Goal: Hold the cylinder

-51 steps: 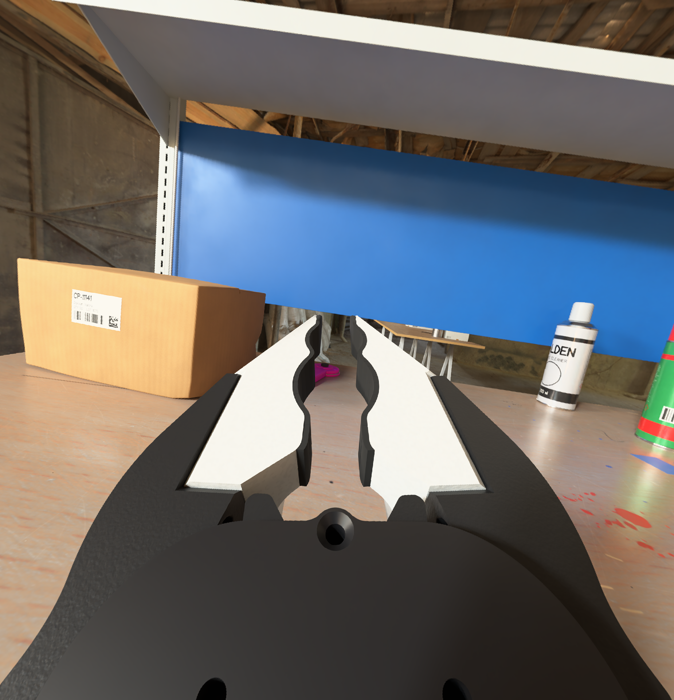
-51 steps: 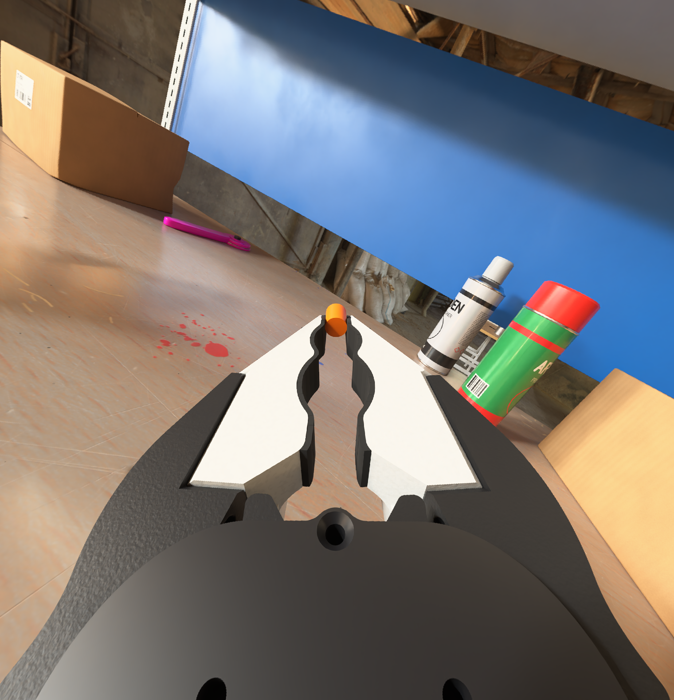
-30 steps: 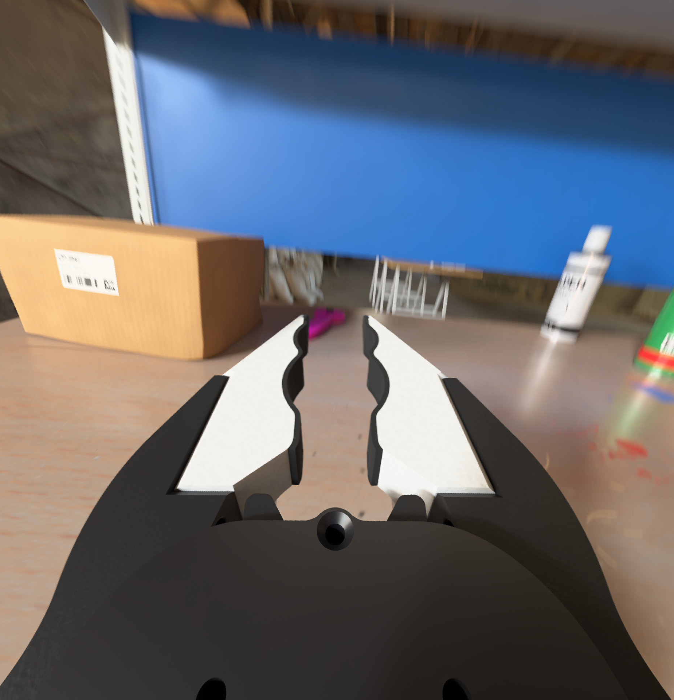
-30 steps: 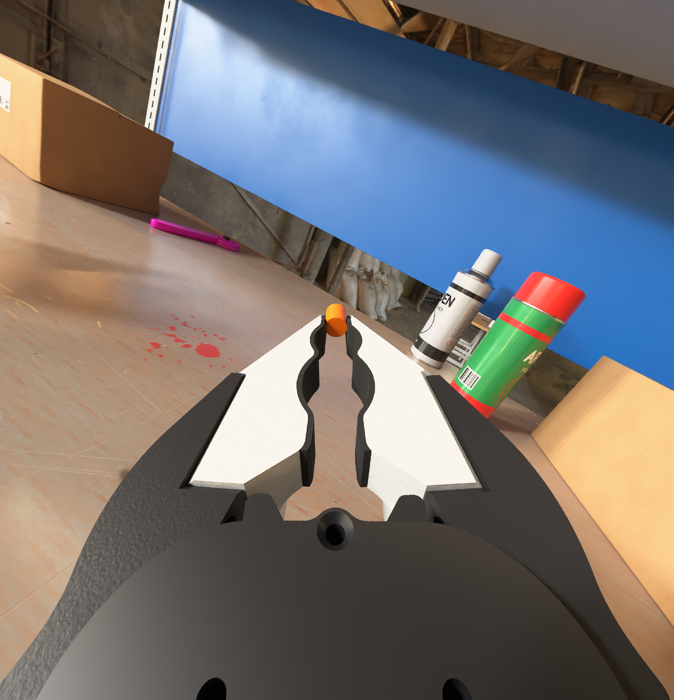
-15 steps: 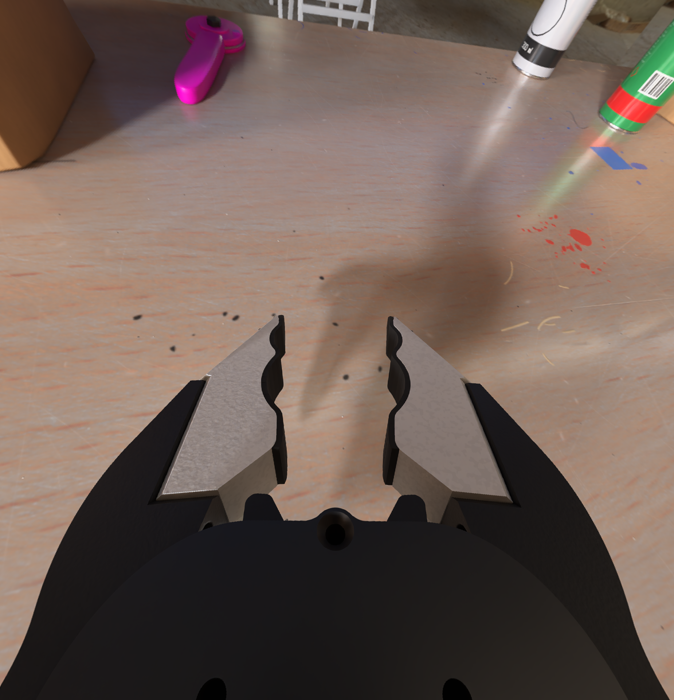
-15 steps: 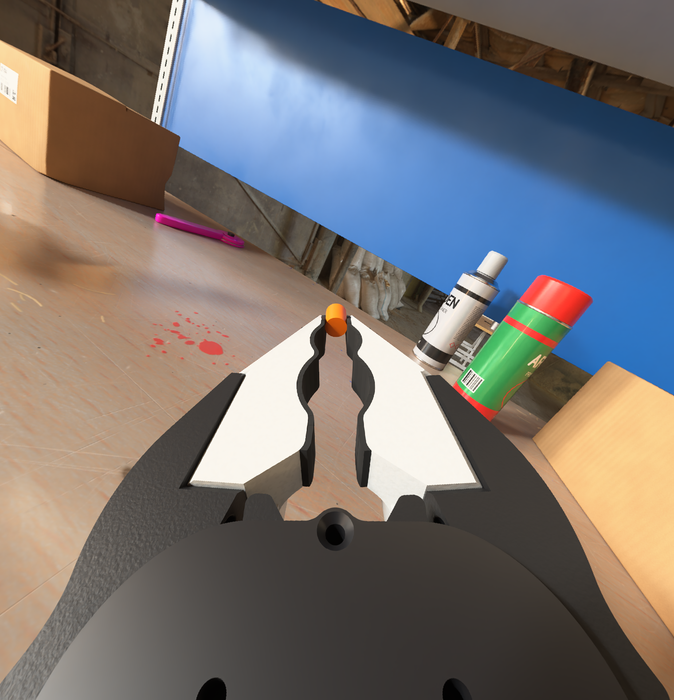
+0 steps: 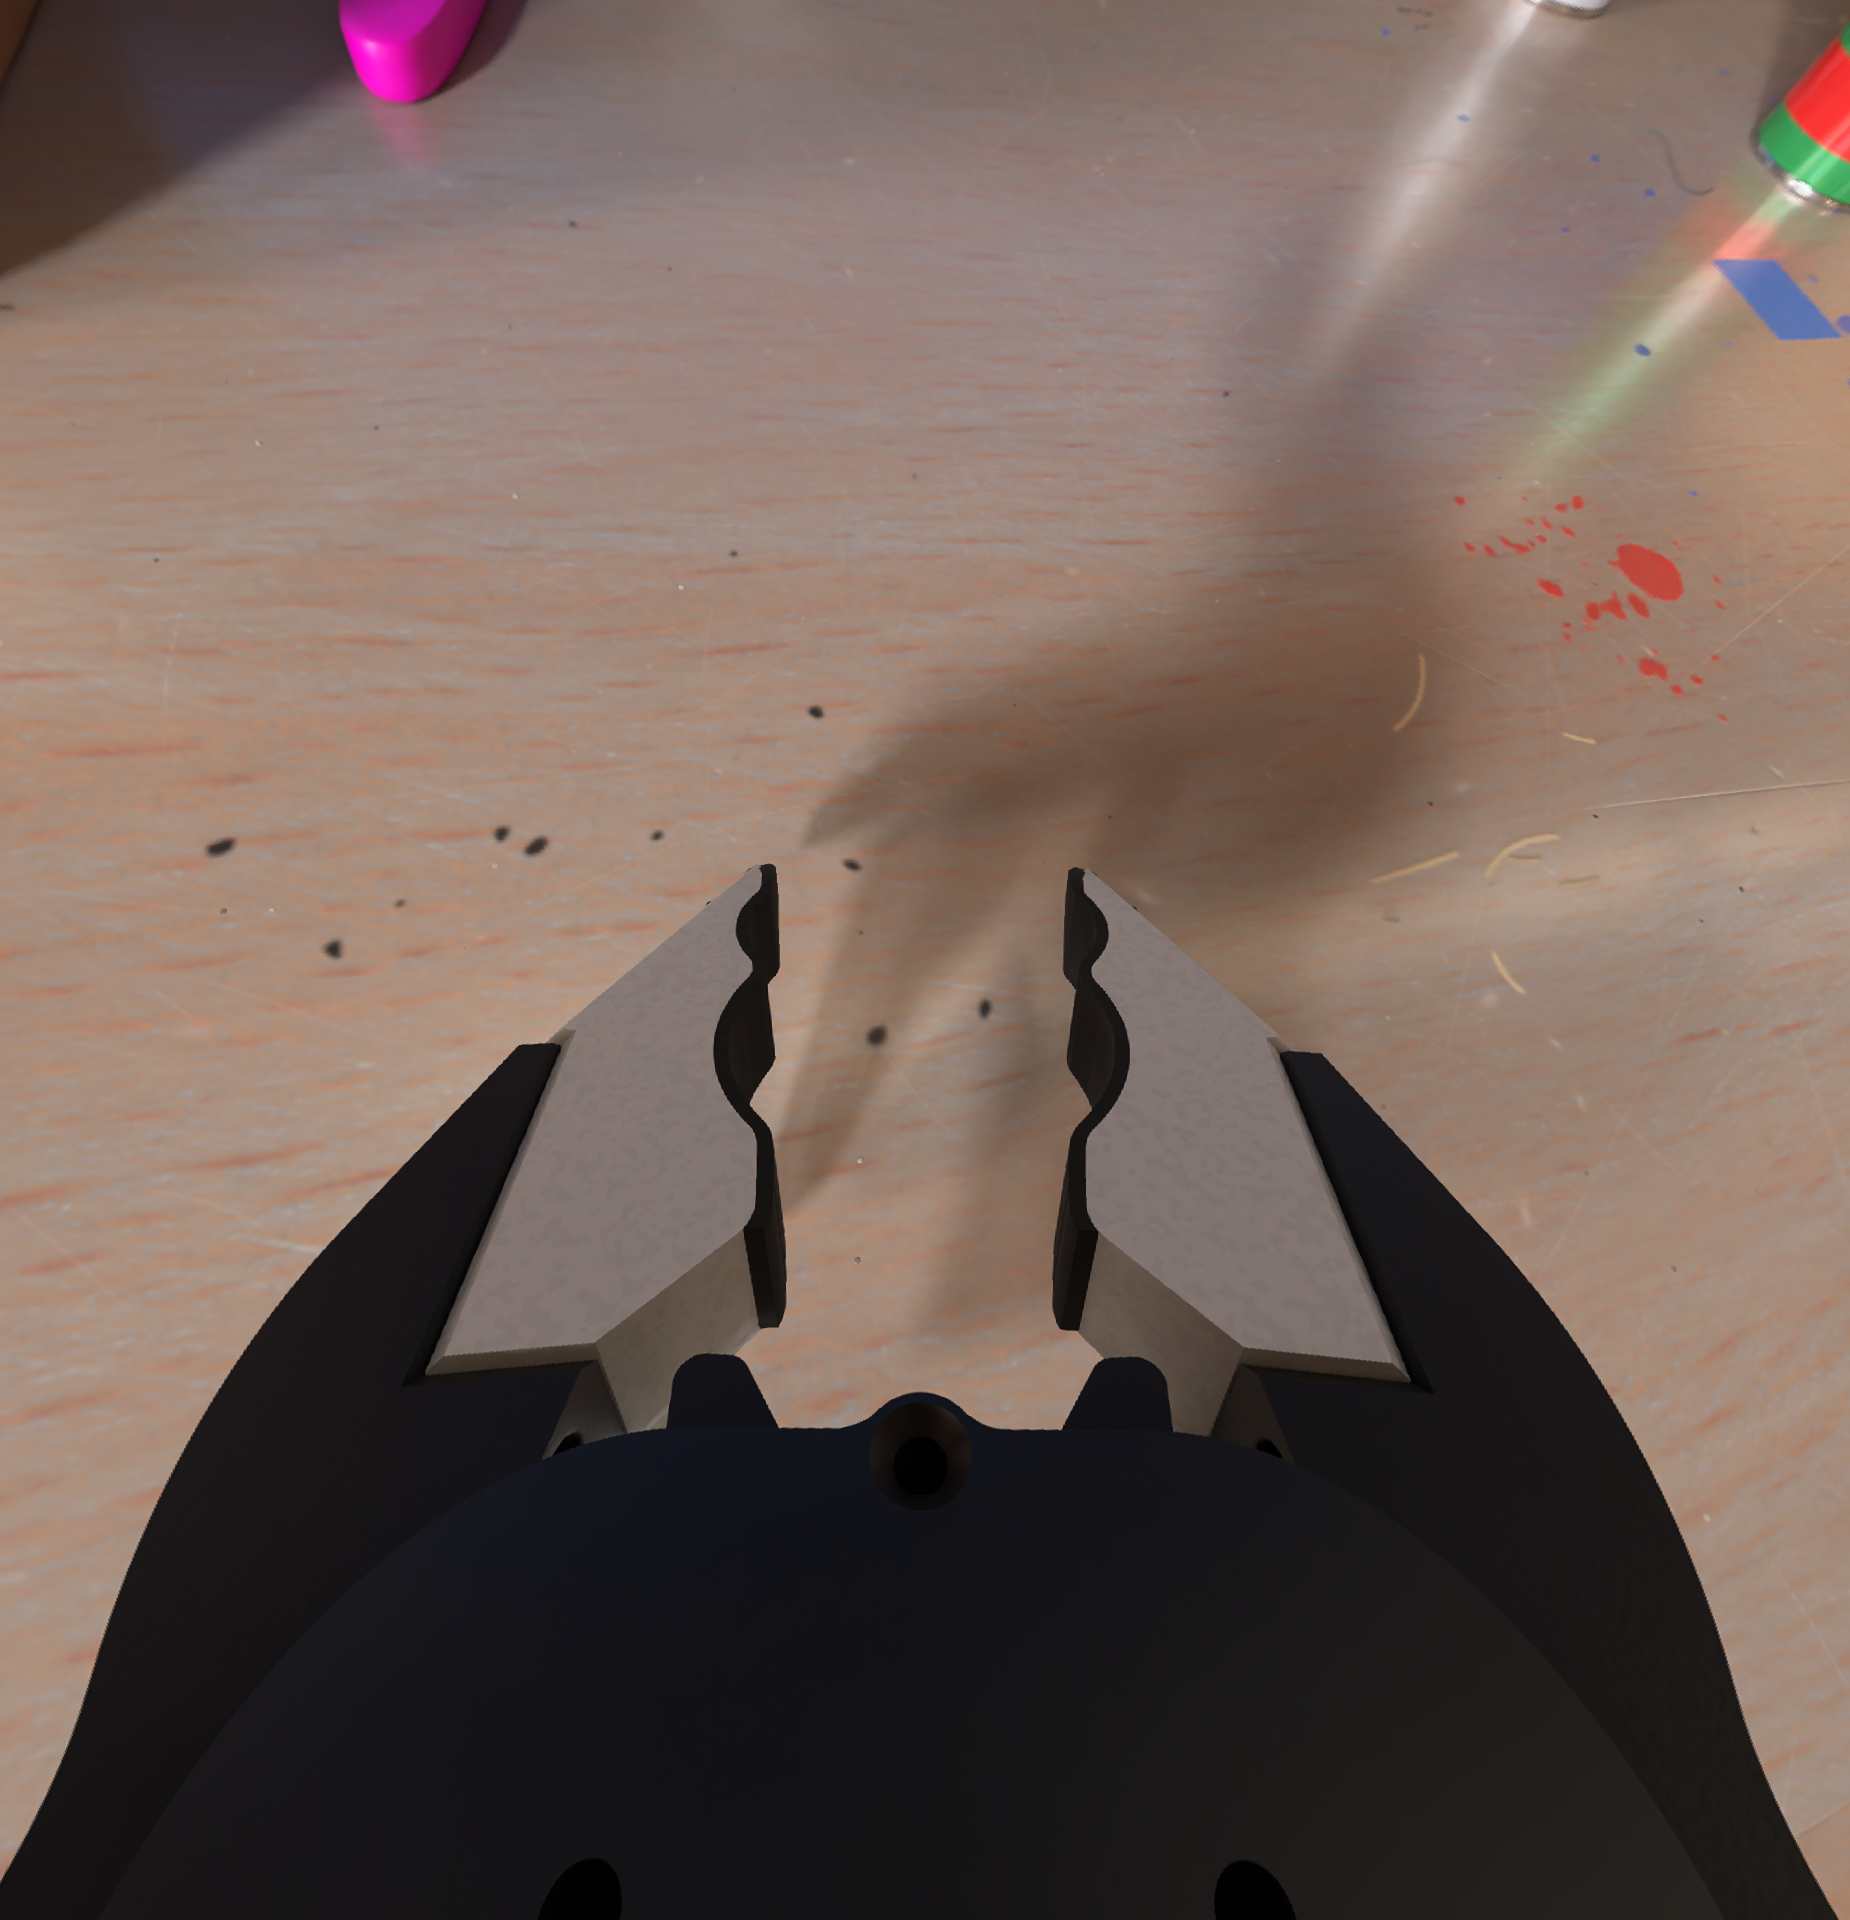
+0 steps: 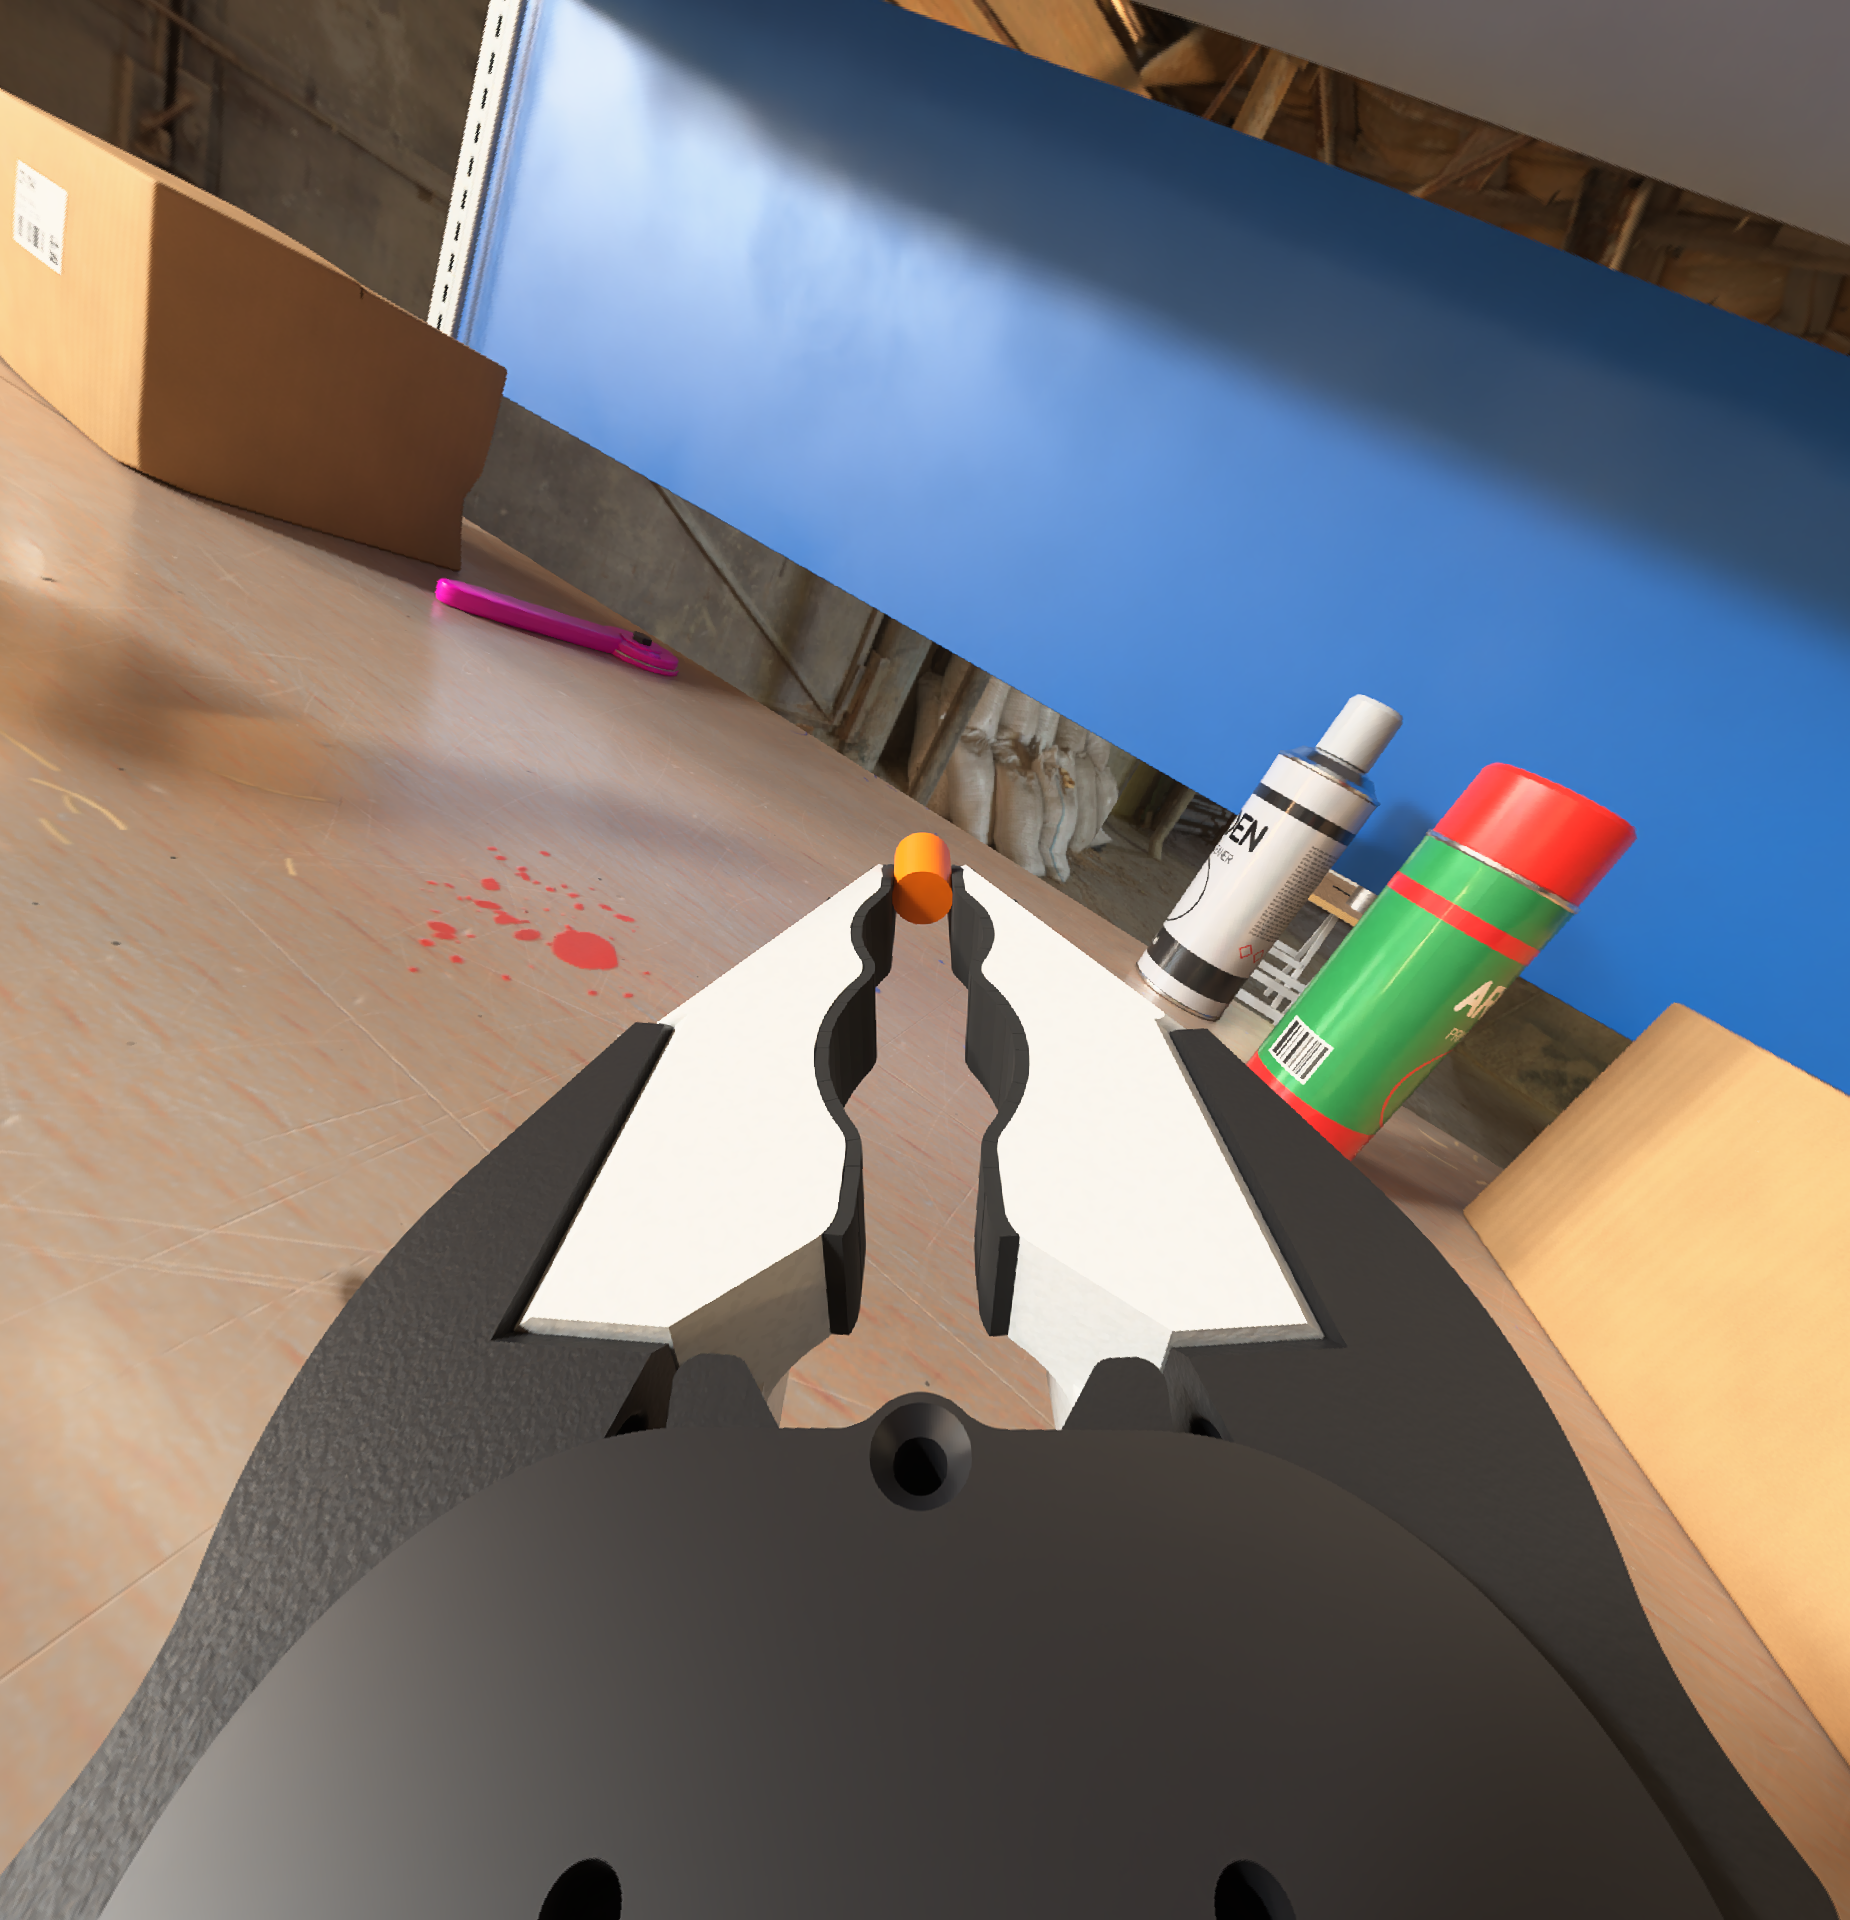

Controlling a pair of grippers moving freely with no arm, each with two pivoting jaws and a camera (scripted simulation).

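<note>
My right gripper [image 8: 922, 883] pinches one orange cylinder [image 8: 921, 878] at its fingertips, its lower end hidden. My left gripper [image 7: 919, 883] gapes empty above the table [image 7: 900, 436]. Two spray cans: green can [image 8: 1440, 966] cut off in the left view, white can [image 8: 1274, 862] whole.

So colour-wise, you've got a bright orange cylinder [image 8: 921, 891] sitting against the dark charcoal pads of your right gripper [image 8: 921, 883], whose fingers are plain white on top with a textured grey-black body. Your left gripper [image 7: 919, 883] looks duller, speckled grey-beige fingers on flat black. The table [image 7: 692, 468] is pale pinkish wood grain with red splatter [image 7: 1627, 592], black specks and a blue patch [image 7: 1778, 299]. Hot pink tool [image 8: 552, 623] by the far edge, tan cardboard box [image 8: 225, 364] with a white label, a white can [image 8: 1269, 862] with black bands, a green can [image 8: 1440, 966] with red cap and stripes, and a solid blue panel [image 8: 1108, 416].
</note>
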